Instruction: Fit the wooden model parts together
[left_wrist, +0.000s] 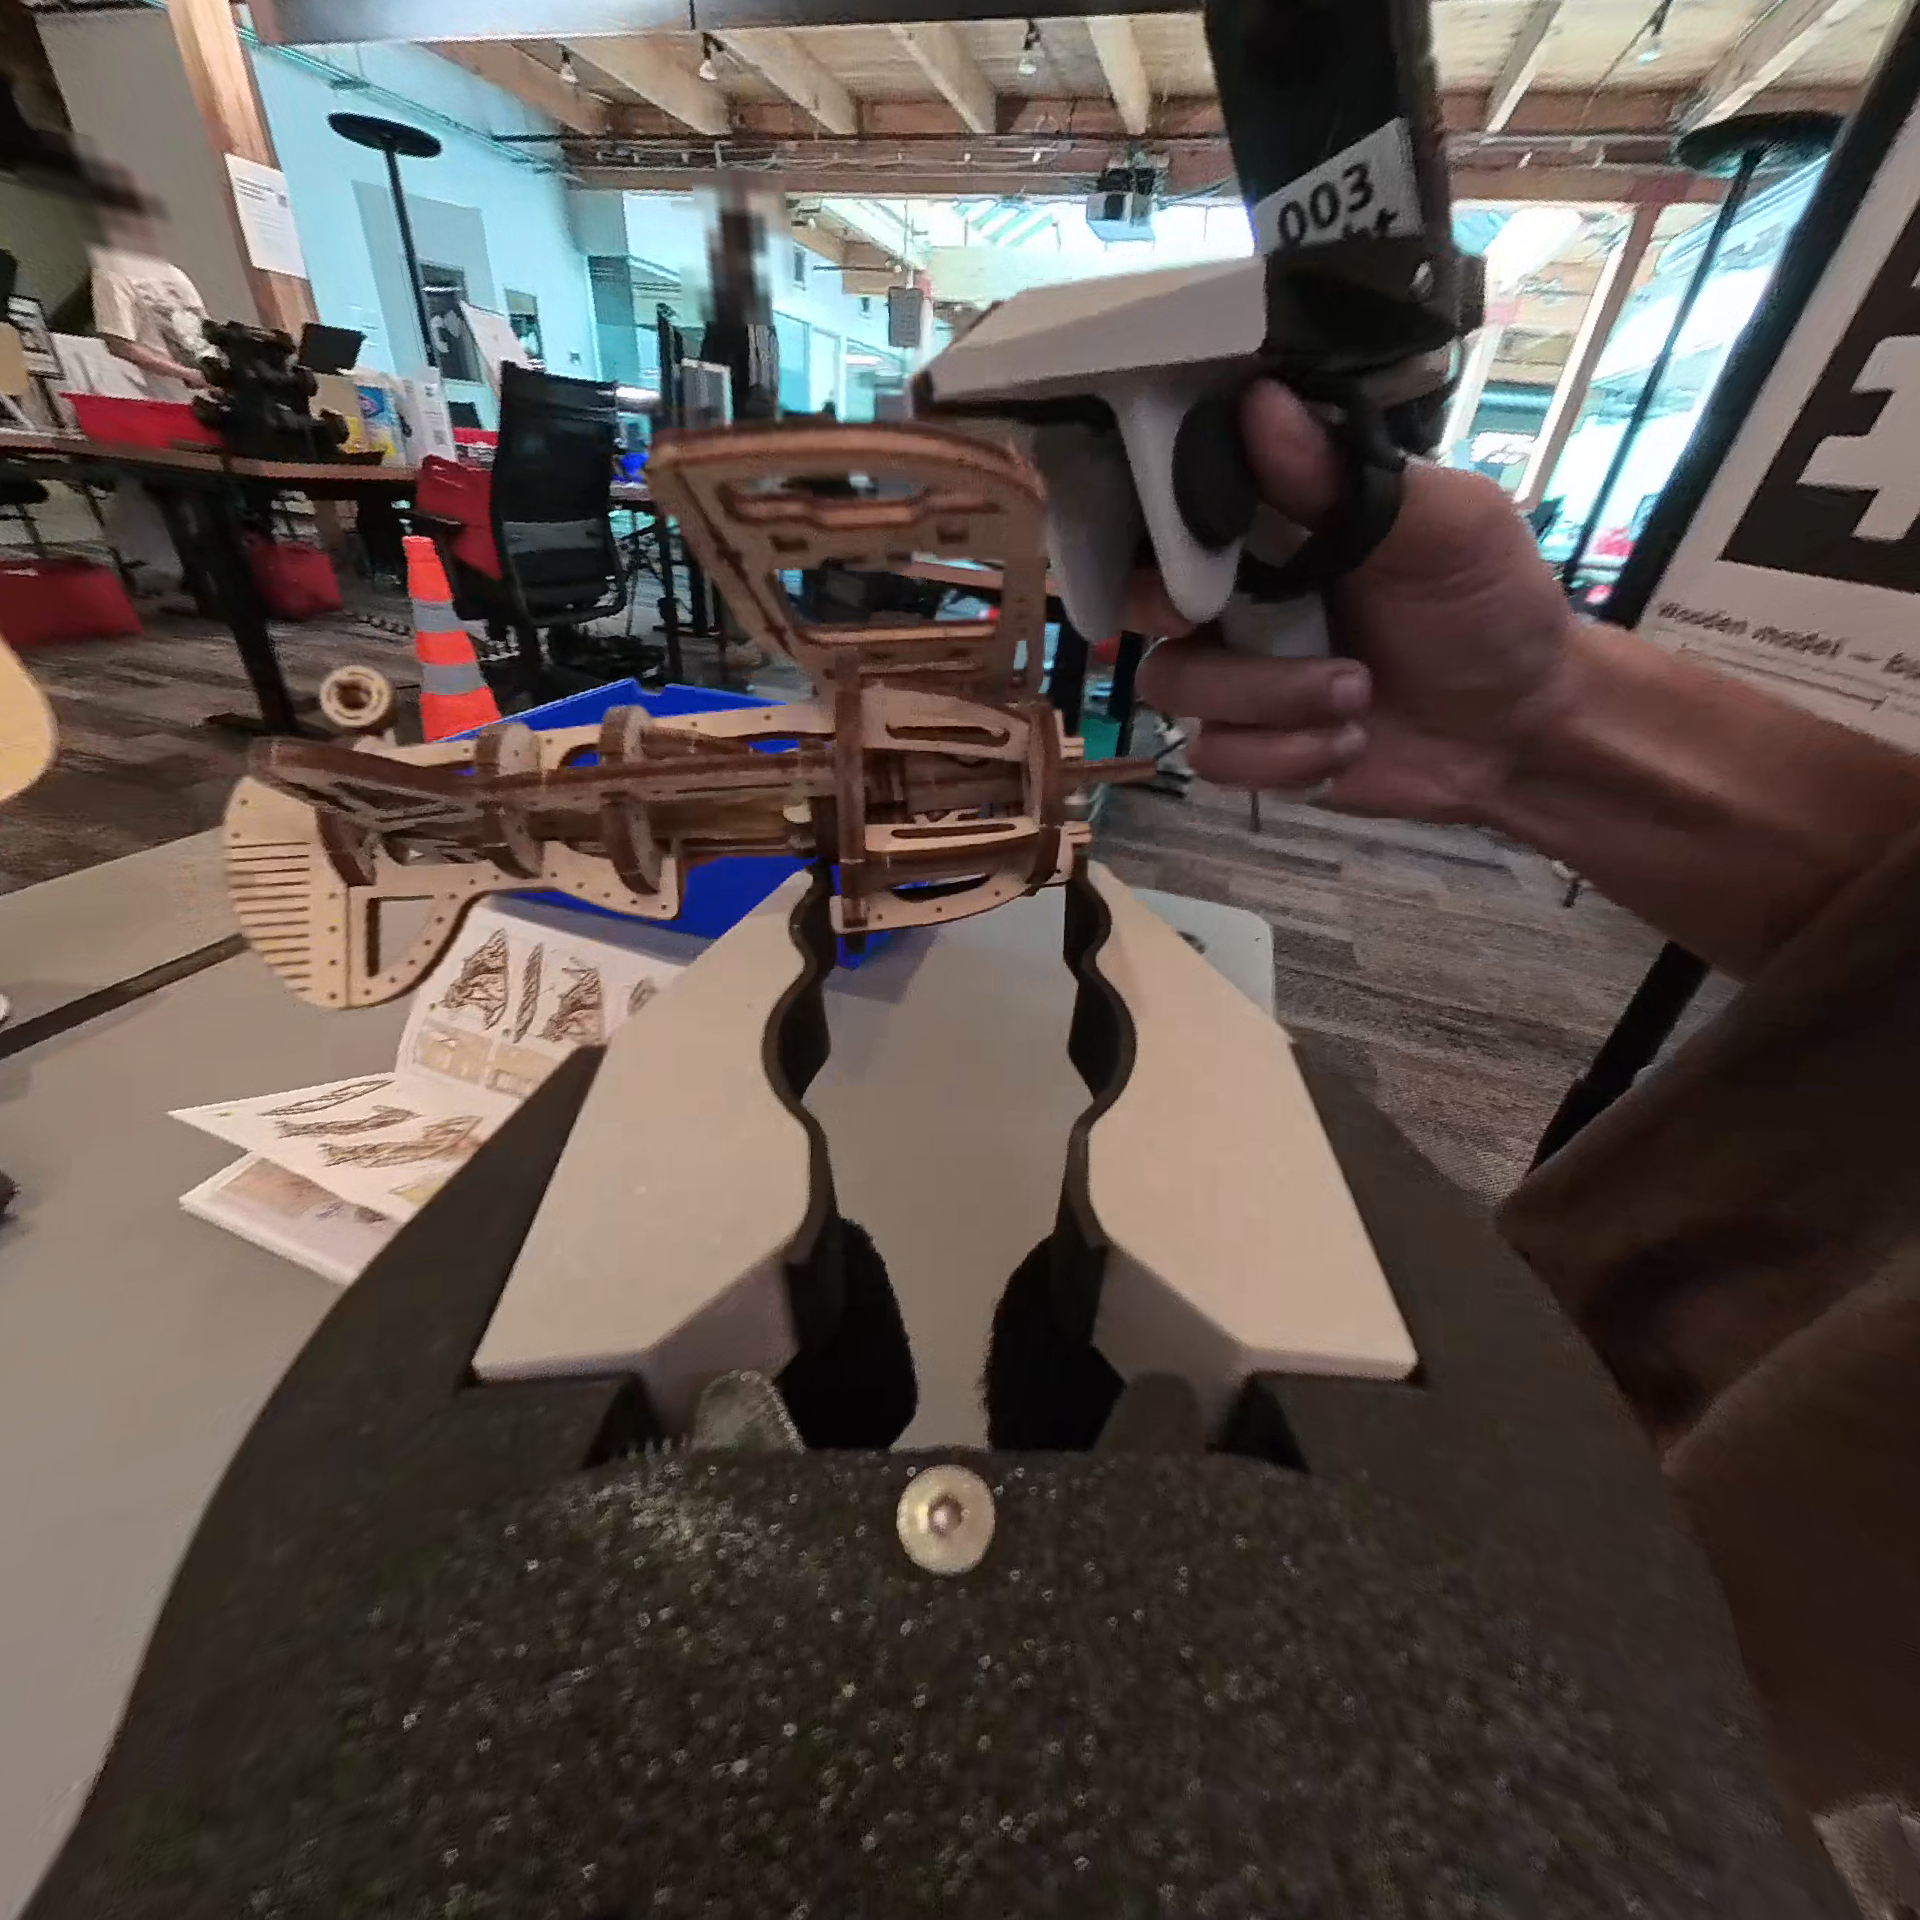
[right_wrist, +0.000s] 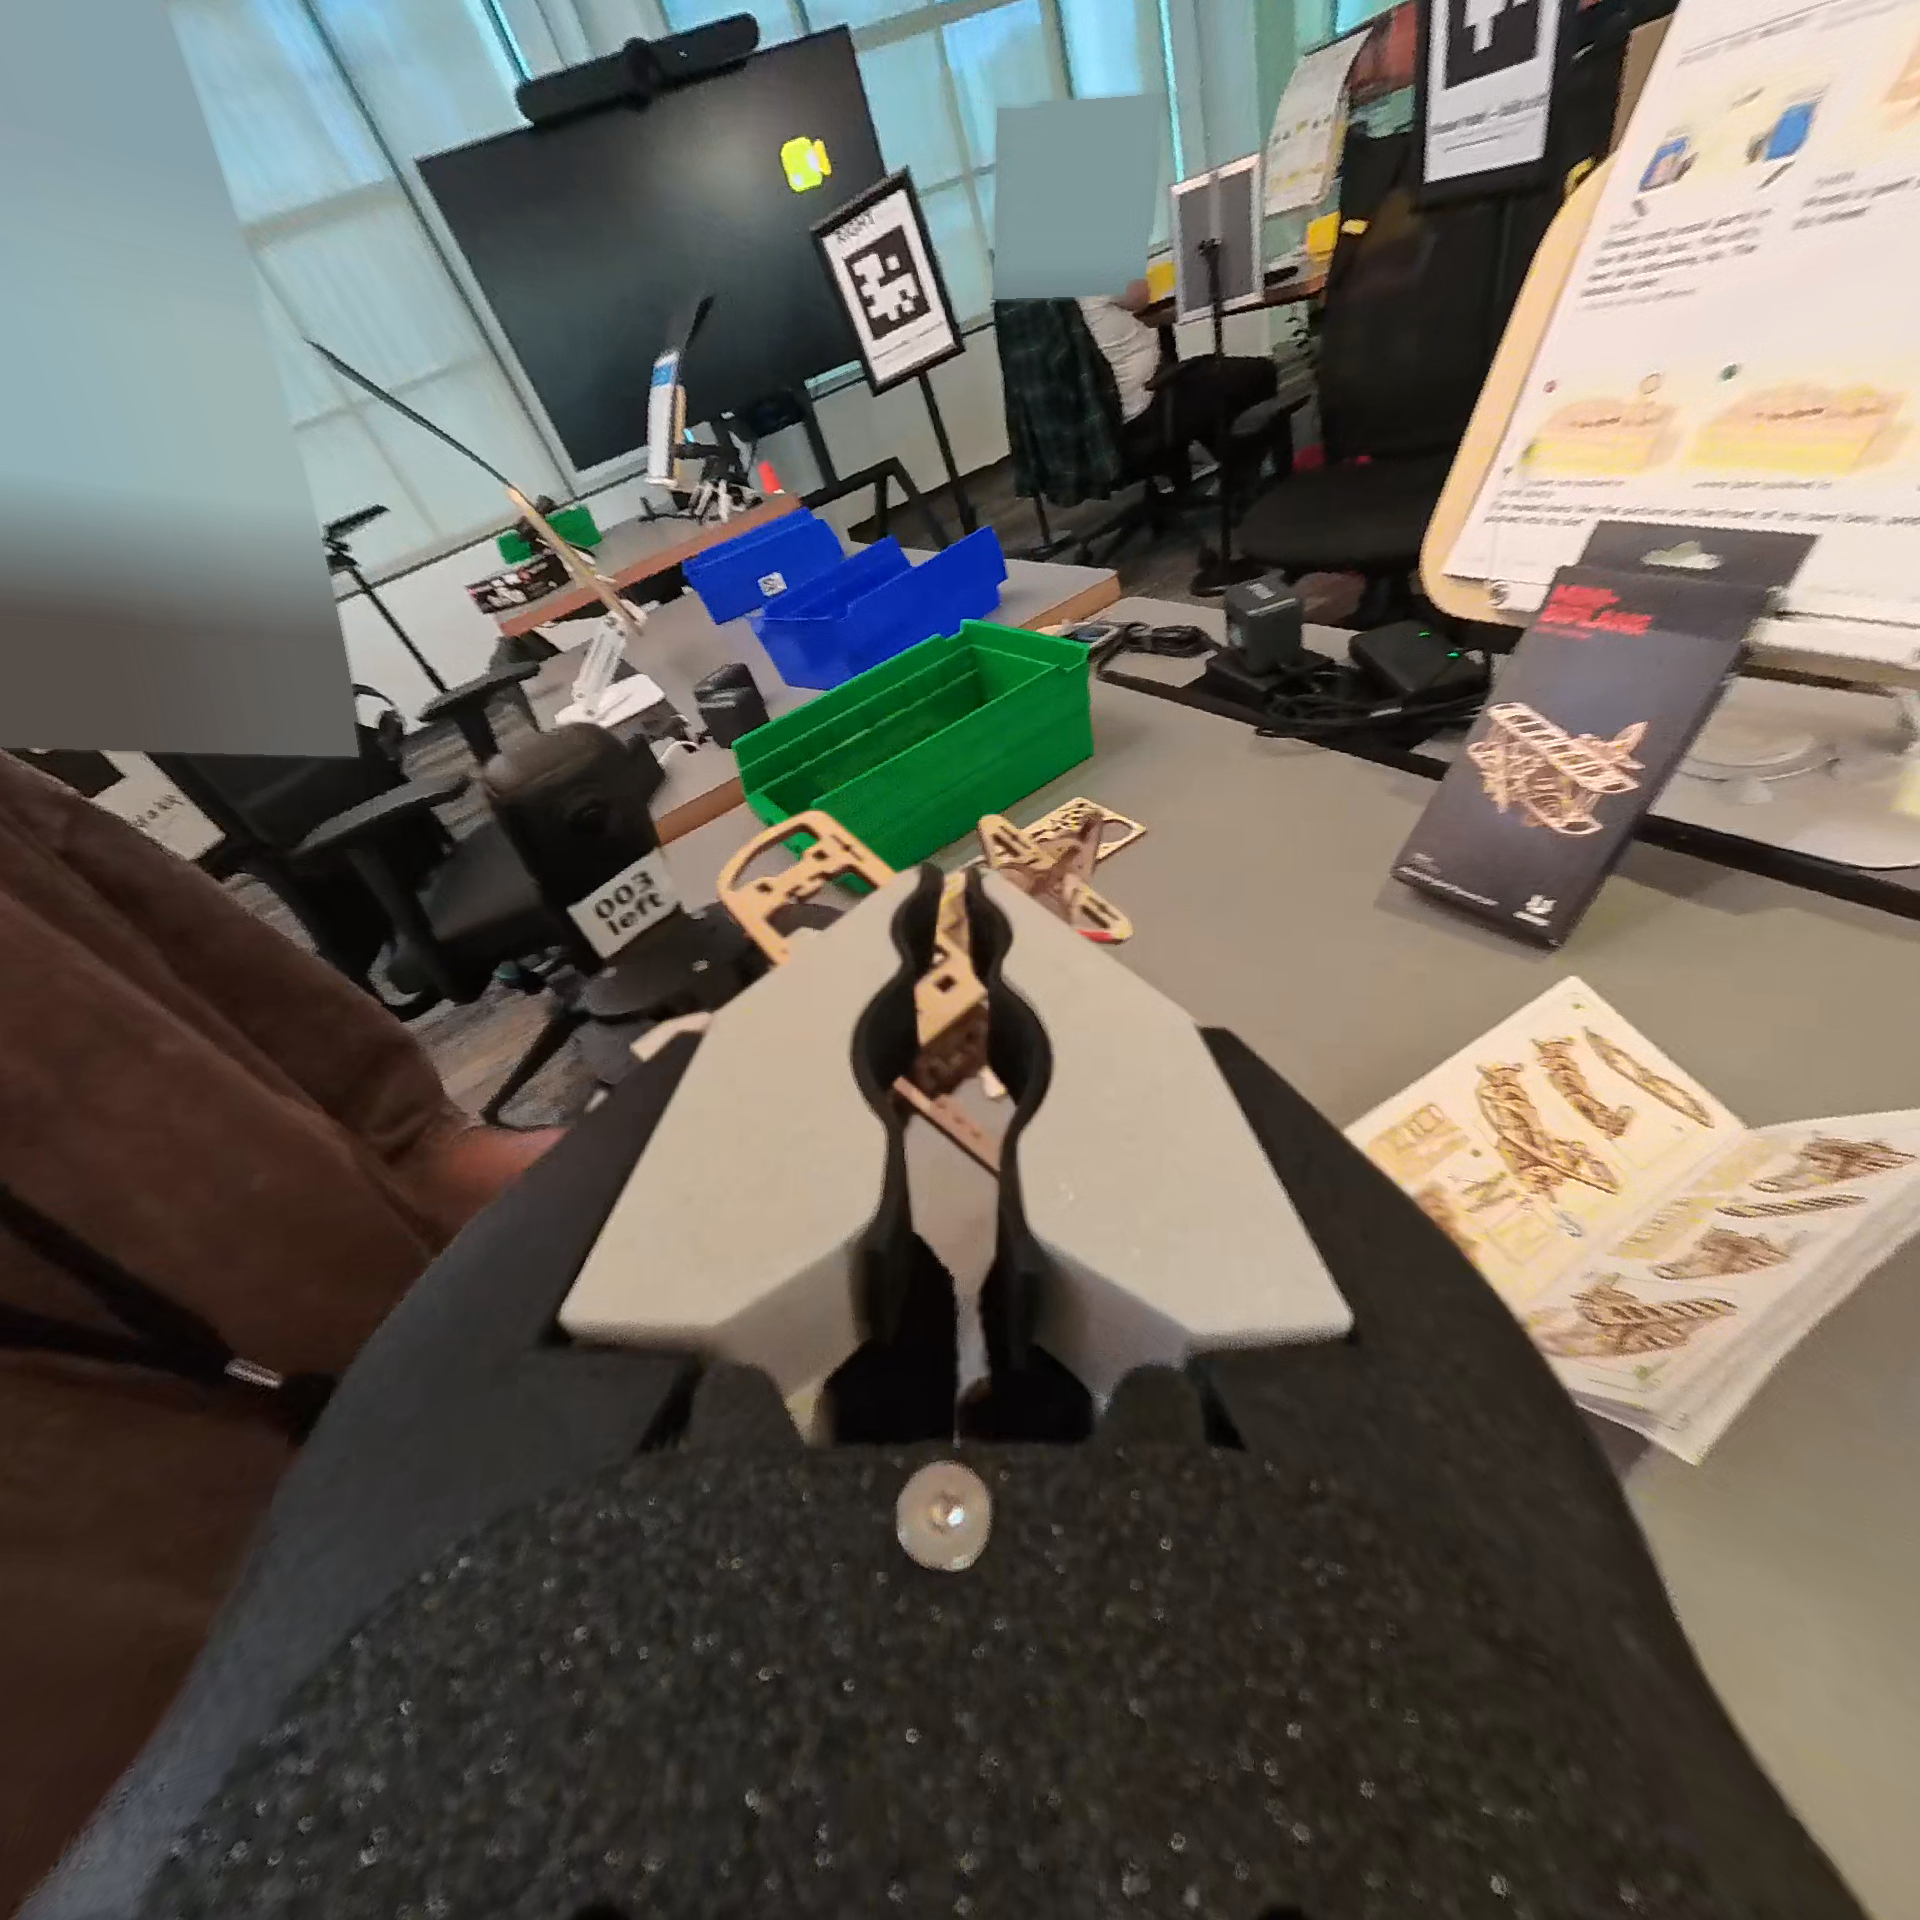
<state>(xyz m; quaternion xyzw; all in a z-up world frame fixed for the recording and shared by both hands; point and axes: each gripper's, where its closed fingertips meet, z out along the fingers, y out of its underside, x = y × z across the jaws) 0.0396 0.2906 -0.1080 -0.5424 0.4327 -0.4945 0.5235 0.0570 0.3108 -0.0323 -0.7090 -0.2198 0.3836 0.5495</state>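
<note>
The wooden plane model (left_wrist: 582, 821) is held in the air above the grey table (left_wrist: 135, 1299), tail to the left. An upright wooden wing frame (left_wrist: 842, 540) stands on its front section. My left gripper (left_wrist: 948, 894) has its fingers on both sides of the model's wide front body and is shut on it. My right gripper (left_wrist: 966, 416), held by a hand, comes in from the upper right at the frame's top edge. In the right wrist view my right gripper (right_wrist: 951, 883) is shut on a wooden part (right_wrist: 940, 1003) of the frame. The frame's loop (right_wrist: 795, 868) and the tail (right_wrist: 1060, 862) show beyond its fingertips.
An open instruction booklet (left_wrist: 416, 1091) lies on the table under the model; it also shows in the right wrist view (right_wrist: 1558, 1226). A green bin (right_wrist: 914, 748), blue bins (right_wrist: 852, 603), a black kit box (right_wrist: 1579, 748) and a clipboard stand (right_wrist: 1662, 312) stand farther off. Some 8 cm of space lies between my two pairs of fingers.
</note>
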